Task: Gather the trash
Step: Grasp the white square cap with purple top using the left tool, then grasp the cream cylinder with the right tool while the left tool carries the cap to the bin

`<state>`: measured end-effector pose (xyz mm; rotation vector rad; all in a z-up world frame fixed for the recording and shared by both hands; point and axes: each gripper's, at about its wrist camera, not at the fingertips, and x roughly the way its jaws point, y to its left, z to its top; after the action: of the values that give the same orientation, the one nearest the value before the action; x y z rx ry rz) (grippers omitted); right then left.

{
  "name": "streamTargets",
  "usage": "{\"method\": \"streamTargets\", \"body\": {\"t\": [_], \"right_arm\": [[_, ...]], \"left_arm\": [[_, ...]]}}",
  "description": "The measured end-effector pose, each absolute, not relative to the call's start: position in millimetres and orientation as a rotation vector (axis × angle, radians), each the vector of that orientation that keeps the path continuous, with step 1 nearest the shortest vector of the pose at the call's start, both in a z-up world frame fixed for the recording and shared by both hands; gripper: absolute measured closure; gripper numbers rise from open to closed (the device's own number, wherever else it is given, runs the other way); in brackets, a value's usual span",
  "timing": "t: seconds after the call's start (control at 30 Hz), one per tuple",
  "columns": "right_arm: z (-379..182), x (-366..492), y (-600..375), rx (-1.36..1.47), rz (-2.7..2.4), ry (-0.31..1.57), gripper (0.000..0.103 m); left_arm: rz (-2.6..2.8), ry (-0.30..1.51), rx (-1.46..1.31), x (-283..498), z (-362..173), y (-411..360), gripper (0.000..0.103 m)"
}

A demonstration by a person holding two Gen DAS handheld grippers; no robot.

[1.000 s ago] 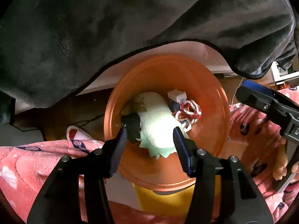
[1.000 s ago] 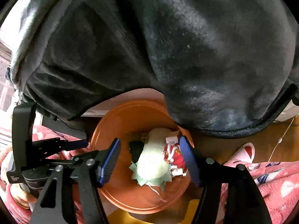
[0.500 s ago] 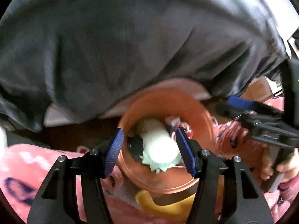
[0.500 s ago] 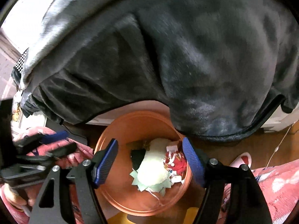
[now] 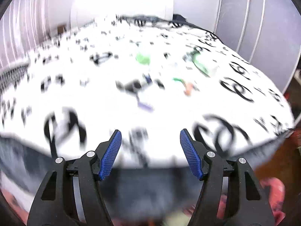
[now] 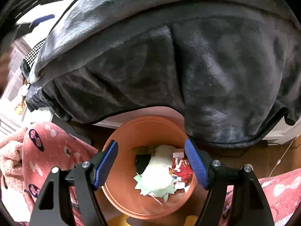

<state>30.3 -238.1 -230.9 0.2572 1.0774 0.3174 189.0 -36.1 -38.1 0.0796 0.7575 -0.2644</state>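
Observation:
My right gripper [image 6: 151, 142] hovers above the orange bin [image 6: 120, 192], its jaws opening with nothing held between them. Inside the bin lie a white wad [image 6: 158, 173], pale green paper [image 6: 144, 189], a red-and-white wrapper [image 6: 181, 169] and a black scrap [image 6: 142, 163]. My left gripper [image 5: 150, 131] is up over the bed edge, jaws opening and empty. Its view is blurred: on the white bedcover [image 5: 75, 94] with black logos lie small scraps, a green one [image 5: 143, 58], a green strip [image 5: 199, 64], an orange-green piece [image 5: 187, 87] and a purple one [image 5: 144, 105].
A dark grey blanket [image 6: 169, 66] hangs over the bed side just above the bin. Pink patterned sleeves [image 6: 47, 150] flank the bin on both sides. A slipper [image 6: 249, 166] and a cable [image 6: 282, 160] lie on the wooden floor at the right.
The left gripper has lifted away from the bin and tipped up, so it now looks across the bed top; its jaws have widened. The right gripper stayed over the bin and opened slightly.

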Motion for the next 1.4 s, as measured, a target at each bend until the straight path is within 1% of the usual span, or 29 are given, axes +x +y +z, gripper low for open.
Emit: {"method": "streamTargets", "body": {"t": [0.07,0.2,0.23,0.37,0.53,0.63,0.77,0.87,0.97,1.1,1.23,1.3,1.33,1.37,1.4], "right_arm": [[-231.9,30.6,-242.5,0.274,0.308,1.078,0.031],[-236.8,31.5,-250.1,0.308,0.302,1.086,0.031],[-237.4,31.8,-250.8,0.313,0.307,1.079,0.031],[-239.6,32.5,-249.8,0.313,0.315,1.086,0.031],[-241.4,33.0,-242.2,0.275,0.32,1.092,0.031],[-233.6,29.0,-241.2,0.262,0.331,1.061,0.031],[-196.0,17.1,-240.5,0.268,0.405,0.955,0.031],[-151.1,18.4,-241.7,0.269,0.442,0.862,0.031],[-100.0,35.5,-246.7,0.301,0.464,0.757,0.03],[-46.1,96.5,-241.6,0.3,0.436,0.678,0.03],[-32.2,170.6,-229.4,0.353,0.406,0.692,0.03],[-33.6,214.4,-220.7,0.374,0.361,0.731,0.03],[-36.8,232.8,-215.9,0.39,0.338,0.756,0.031],[-40.2,250.2,-213.7,0.4,0.314,0.781,0.037],[-44.7,265.7,-211.0,0.405,0.28,0.806,0.038]], "left_arm": [[-0.258,0.734,0.129,216.4,-39.9,-46.0,0.04],[-0.265,0.791,0.173,259.6,-57.4,-61.0,0.041],[-0.255,0.798,0.185,259.4,-62.7,-63.1,0.044],[-0.253,0.784,0.161,262.9,-73.4,-59.9,0.068],[-0.26,0.739,0.14,248.3,-68.3,-50.2,0.068],[-0.266,0.724,0.118,229.3,-60.2,-42.5,0.068],[-0.283,0.685,0.098,178.8,-49.4,-28.8,0.068],[-0.271,0.686,0.086,138.7,-50.1,-15.7,0.068],[-0.306,0.703,0.012,104.5,-56.2,2.0,0.068],[-0.319,0.715,-0.04,76.5,-65.7,18.3,0.068],[-0.32,0.725,-0.082,62.7,-71.8,32.8,0.068],[-0.326,0.722,-0.104,59.5,-71.4,39.5,0.068],[-0.324,0.718,-0.113,58.7,-70.7,43.6,0.068],[-0.321,0.716,-0.12,58.3,-70.2,46.9,0.068],[-0.321,0.716,-0.13,58.0,-70.3,49.8,0.068]]}}
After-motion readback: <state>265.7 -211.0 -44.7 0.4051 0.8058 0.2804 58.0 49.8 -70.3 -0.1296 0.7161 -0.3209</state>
